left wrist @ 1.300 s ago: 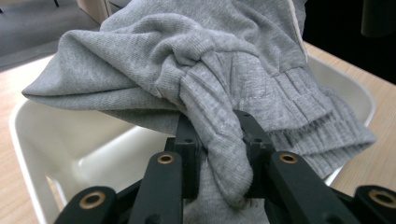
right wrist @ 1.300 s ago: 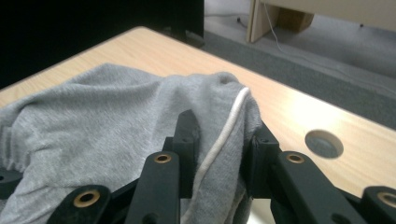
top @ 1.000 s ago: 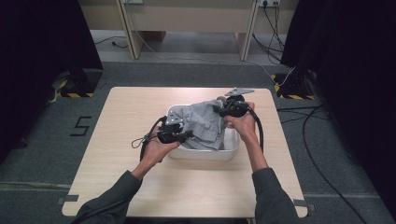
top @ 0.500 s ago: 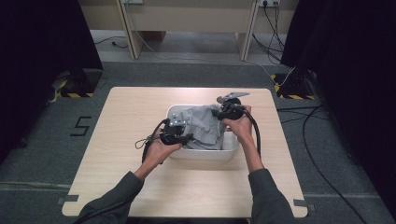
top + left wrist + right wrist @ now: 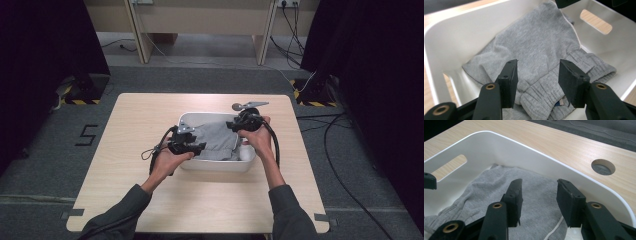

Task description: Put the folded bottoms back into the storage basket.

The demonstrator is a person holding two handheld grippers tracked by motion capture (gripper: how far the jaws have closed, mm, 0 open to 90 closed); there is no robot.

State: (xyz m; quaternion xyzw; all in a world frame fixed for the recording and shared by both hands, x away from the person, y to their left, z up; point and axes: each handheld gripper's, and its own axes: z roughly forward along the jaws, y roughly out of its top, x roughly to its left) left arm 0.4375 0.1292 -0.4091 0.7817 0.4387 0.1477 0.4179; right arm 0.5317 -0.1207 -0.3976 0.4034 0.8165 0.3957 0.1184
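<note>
A grey sweat garment [image 5: 216,140] lies folded inside a white plastic bin [image 5: 197,119] at the table's middle. The left gripper view shows its ribbed waistband [image 5: 554,90] and a small label near the bin's corner. My left gripper [image 5: 200,147] hovers over the bin's near left side, open, with the cloth [image 5: 536,52] below the jaws and nothing between them. Over the bin's far right corner my right gripper [image 5: 231,125] is also open above the cloth [image 5: 534,192], where a white drawstring [image 5: 554,227] shows.
The bin's walls [image 5: 529,152] have slot handles [image 5: 447,167]. A round cable hole [image 5: 603,166] is cut in the wooden tabletop [image 5: 145,120] behind the bin. Cables trail from both grippers. Dark curtains and floor cables [image 5: 350,150] surround the table.
The garment, held bunched above the bin a second ago, now lies flat inside it. Both grippers have come lower and let go of the cloth.
</note>
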